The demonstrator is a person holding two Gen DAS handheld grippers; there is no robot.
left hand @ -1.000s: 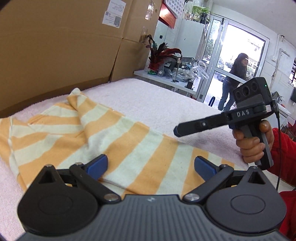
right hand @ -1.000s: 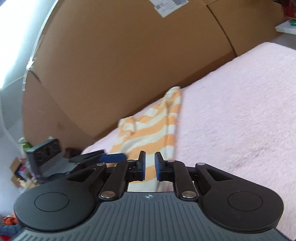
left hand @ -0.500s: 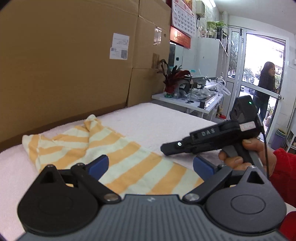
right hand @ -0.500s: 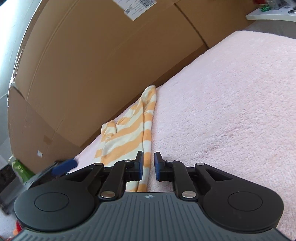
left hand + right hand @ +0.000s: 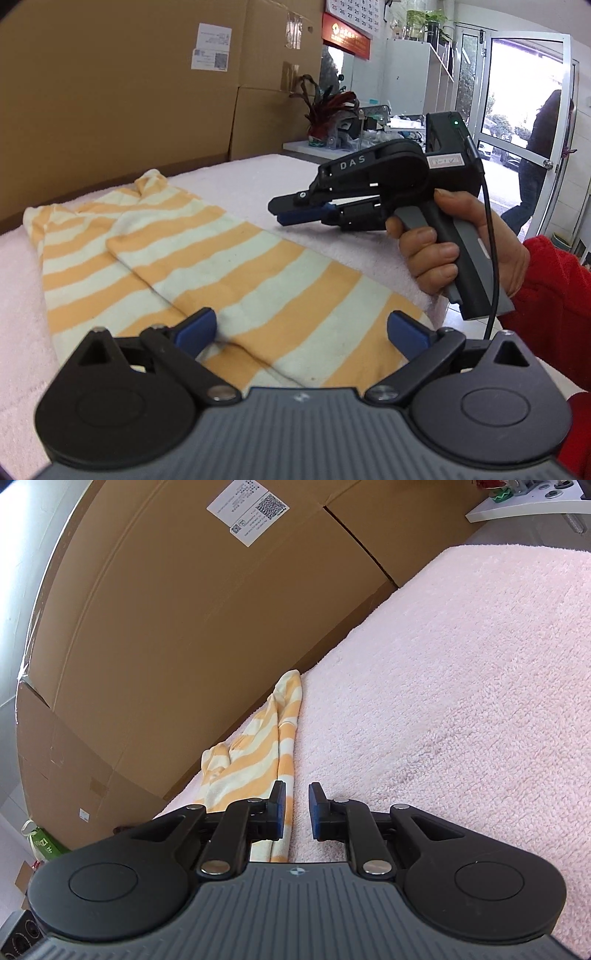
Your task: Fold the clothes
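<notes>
Left gripper (image 5: pixel 301 328) has drawn back across the striped garment; the right one has rolled but kept its place.

Nearest, the left gripper's blue pads stand wide apart above the orange-and-cream striped garment (image 5: pixel 221 266), gripping nothing. The garment lies flat on the pink towel-covered surface (image 5: pixel 461 701), near its edge. Beyond, the right gripper (image 5: pixel 297 810), held by a hand (image 5: pixel 454 247) in a red sleeve (image 5: pixel 554 295), hovers with jaws nearly together, seemingly empty. Cardboard boxes (image 5: pixel 110 92) stand behind.

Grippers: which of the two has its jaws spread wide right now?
The left gripper: its blue pads sit far apart over the striped cloth. The right gripper shows only a narrow gap, nothing between its pads.
</notes>
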